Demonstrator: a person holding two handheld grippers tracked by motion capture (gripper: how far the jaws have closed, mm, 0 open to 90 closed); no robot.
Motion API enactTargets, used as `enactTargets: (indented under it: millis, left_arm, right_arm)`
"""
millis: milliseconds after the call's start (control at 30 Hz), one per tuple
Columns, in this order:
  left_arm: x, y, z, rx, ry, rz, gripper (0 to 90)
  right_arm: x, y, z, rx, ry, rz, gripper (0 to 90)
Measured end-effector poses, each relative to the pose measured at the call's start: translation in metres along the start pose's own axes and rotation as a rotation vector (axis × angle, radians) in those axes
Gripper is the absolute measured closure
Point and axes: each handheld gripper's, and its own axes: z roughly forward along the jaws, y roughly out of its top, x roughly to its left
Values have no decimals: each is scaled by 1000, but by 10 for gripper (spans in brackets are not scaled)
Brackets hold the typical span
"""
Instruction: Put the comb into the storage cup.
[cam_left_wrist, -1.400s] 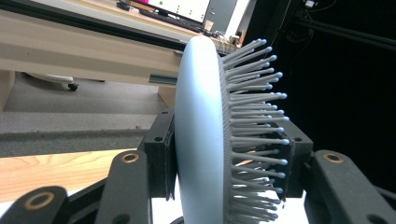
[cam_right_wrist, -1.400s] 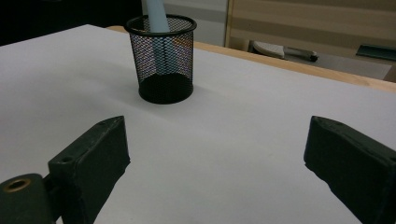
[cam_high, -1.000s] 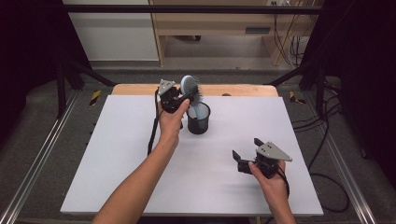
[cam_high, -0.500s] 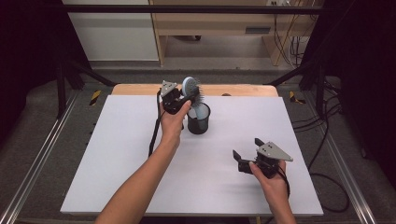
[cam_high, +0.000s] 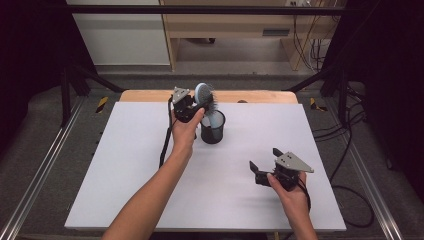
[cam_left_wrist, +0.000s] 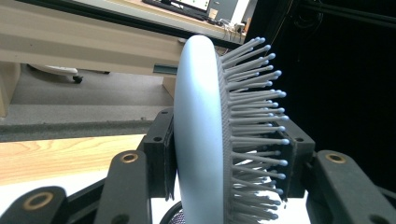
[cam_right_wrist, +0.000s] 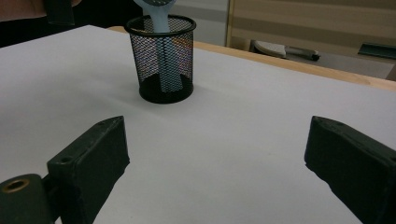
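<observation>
Your left gripper (cam_high: 192, 106) is clamped on the pale blue plastic hairbrush (cam_high: 204, 95), handle down in the black mesh cup (cam_high: 213, 128); your right gripper (cam_high: 265, 161) sits spread wide apart, holding nothing.

Smooth, matt pale-blue plastic on the hairbrush (cam_left_wrist: 198, 135), its thin bristles ending in tiny rounded tips; black wire mesh on the cup (cam_right_wrist: 162, 58), faintly shiny at the rim; a matt white tabletop (cam_high: 150, 190) with a bare wood edge; dull black plastic gripper pads (cam_right_wrist: 88, 158)
</observation>
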Motion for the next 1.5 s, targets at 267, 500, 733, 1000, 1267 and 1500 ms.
enactTargets:
  millis: [267, 500, 733, 1000, 1267, 1500]
  left_arm:
    - [3, 0, -2, 11, 10, -11, 478]
    - [8, 0, -3, 14, 17, -32, 470]
    - [15, -1, -5, 12, 28, -64, 456]
    - [19, -1, -7, 15, 32, -77, 446]
    - [22, -2, -8, 20, 42, -83, 435]
    - [27, -4, -9, 17, 49, -100, 430]
  right_arm:
    - [-1, 0, -1, 0, 1, -1, 64]
    - [0, 0, 0, 6, 4, -4, 64]
    - [0, 0, 1, 7, 7, -4, 64]
    - [1, 0, 1, 9, 10, -2, 64]
    - [1, -1, 3, 15, 15, -3, 64]
    - [1, -1, 3, 19, 20, -2, 63]
